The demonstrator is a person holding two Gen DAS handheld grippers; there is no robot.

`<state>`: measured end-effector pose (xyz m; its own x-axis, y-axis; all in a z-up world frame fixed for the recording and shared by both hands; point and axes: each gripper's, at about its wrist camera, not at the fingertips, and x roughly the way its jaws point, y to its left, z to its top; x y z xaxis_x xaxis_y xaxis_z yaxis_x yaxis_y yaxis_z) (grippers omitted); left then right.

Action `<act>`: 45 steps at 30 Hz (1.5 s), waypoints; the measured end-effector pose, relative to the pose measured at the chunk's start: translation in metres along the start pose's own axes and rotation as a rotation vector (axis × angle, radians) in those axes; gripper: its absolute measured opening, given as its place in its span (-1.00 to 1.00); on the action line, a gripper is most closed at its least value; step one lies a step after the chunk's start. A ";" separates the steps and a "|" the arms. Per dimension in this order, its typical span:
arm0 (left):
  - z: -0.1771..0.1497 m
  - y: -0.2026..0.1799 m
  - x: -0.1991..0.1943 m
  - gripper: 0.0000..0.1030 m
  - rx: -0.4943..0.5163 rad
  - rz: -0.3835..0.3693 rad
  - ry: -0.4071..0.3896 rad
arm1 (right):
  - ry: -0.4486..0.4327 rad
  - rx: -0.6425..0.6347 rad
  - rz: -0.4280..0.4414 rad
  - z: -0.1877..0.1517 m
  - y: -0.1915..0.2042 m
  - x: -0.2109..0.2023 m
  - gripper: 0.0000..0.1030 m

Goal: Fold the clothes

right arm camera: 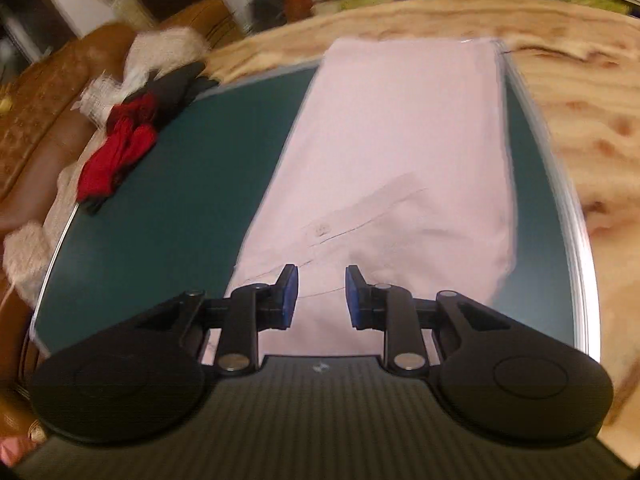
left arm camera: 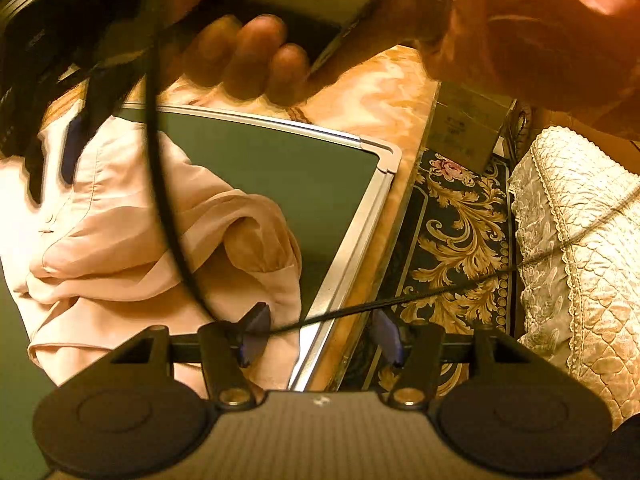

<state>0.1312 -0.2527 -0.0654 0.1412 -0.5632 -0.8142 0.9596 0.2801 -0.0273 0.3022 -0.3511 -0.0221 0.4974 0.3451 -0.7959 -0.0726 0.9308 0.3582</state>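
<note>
Basically a pale pink garment [right arm camera: 400, 168] lies on the green board [right arm camera: 180, 208] on the marble-look table [right arm camera: 580, 128], laid out as a long strip running from near to far in the right wrist view, mostly flat there with a button placket and a few seams showing near the tongs. Right gripper [right arm camera: 321, 295] hangs over the near end of the cloth, jaws apart, nothing between them. Left gripper [left arm camera: 316, 336] also has its jaws spread wide and holds nothing; it sits by the board's right edge, near a bunched, rumpled part of the same pink cloth [left arm camera: 160, 240]. A black cable [left arm camera: 440, 288] crosses in front of the left camera, and the person's hand [left arm camera: 256, 52] holding the other device fills the far part of that view, blurred. A red and black bundle [right arm camera: 120, 152] sits on the far left of the board, well apart from the pink piece. Fabric looks thin, light and limp, probably a bit slippery, so it should drape and sag when lifted and won't hold a crease by itself. Best grip is likely a pinch on a hem or corner at the near end, one tong per corner, avoiding the loose bunched layers, which could slide apart.
</note>
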 end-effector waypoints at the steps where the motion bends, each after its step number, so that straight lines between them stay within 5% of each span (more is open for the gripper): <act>1: 0.000 0.000 0.000 0.26 0.002 0.000 0.000 | 0.017 -0.034 0.000 -0.001 0.010 0.007 -0.41; 7: 0.000 0.003 -0.001 0.28 0.001 -0.016 -0.005 | 0.074 -0.231 -0.097 -0.013 0.060 0.037 -0.41; 15: 0.000 0.003 0.001 0.32 0.011 -0.026 -0.009 | 0.133 -0.248 -0.121 -0.021 0.059 0.052 -0.42; 18: 0.000 0.003 0.000 0.32 0.016 -0.023 -0.010 | 0.099 -0.218 -0.118 -0.021 0.055 0.046 -0.87; 21: -0.001 0.004 -0.002 0.32 0.015 -0.022 -0.014 | 0.060 -0.183 -0.107 -0.019 0.050 0.033 -0.92; 25: -0.008 0.008 -0.009 0.32 0.008 -0.010 -0.016 | 0.027 -0.138 -0.107 -0.013 0.040 0.019 -0.88; 28: -0.016 0.015 -0.019 0.32 -0.018 0.012 -0.022 | 0.042 -0.110 -0.096 -0.017 0.031 0.013 -0.66; 35: -0.028 0.044 -0.050 0.38 -0.132 0.021 -0.081 | -0.105 0.113 0.001 -0.086 -0.012 -0.063 -0.45; 39: -0.033 0.057 -0.062 0.61 -0.182 0.019 -0.086 | -0.140 0.159 -0.001 -0.139 -0.012 -0.100 -0.45; 45: -0.035 0.065 -0.070 0.61 -0.274 0.078 -0.080 | -0.081 0.304 0.040 -0.187 -0.007 -0.084 -0.45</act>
<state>0.1753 -0.1672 -0.0306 0.2413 -0.5881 -0.7720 0.8452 0.5182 -0.1306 0.0995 -0.3641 -0.0488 0.5672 0.3585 -0.7415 0.1620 0.8341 0.5273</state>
